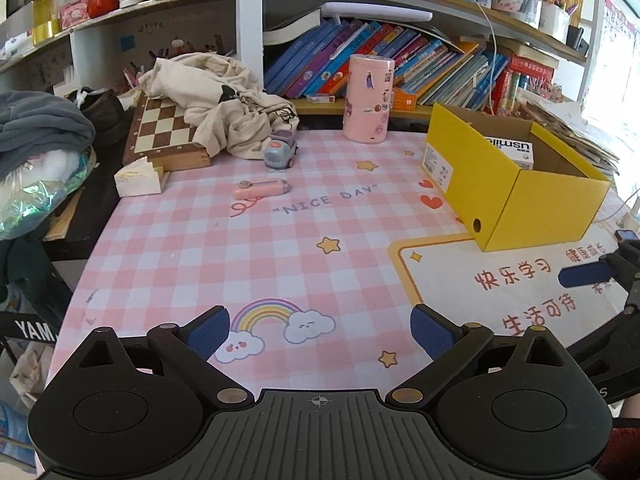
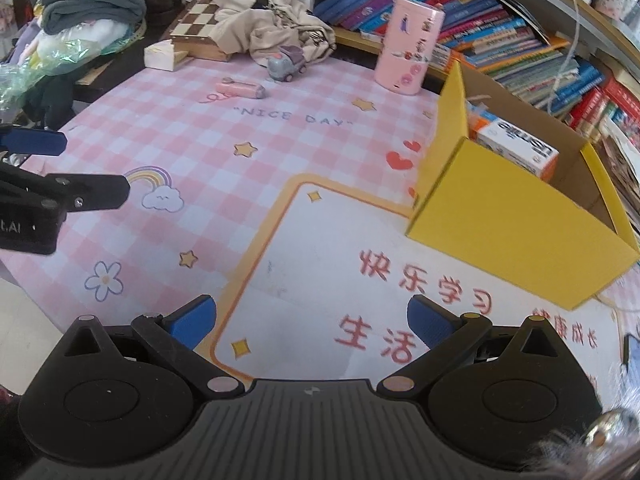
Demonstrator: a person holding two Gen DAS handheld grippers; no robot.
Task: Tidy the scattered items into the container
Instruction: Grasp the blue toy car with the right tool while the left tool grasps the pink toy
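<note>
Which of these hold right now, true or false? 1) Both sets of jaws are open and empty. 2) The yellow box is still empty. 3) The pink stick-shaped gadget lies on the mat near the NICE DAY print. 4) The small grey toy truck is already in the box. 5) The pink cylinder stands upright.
1) True: the left gripper and the right gripper both have their jaws spread with nothing between them.
2) False: the yellow box already holds a white carton.
3) True: the pink gadget lies flat just above that lettering.
4) False: the toy truck sits on the mat beside the beige cloth.
5) True: the pink cylinder stands on end near the books.
</note>
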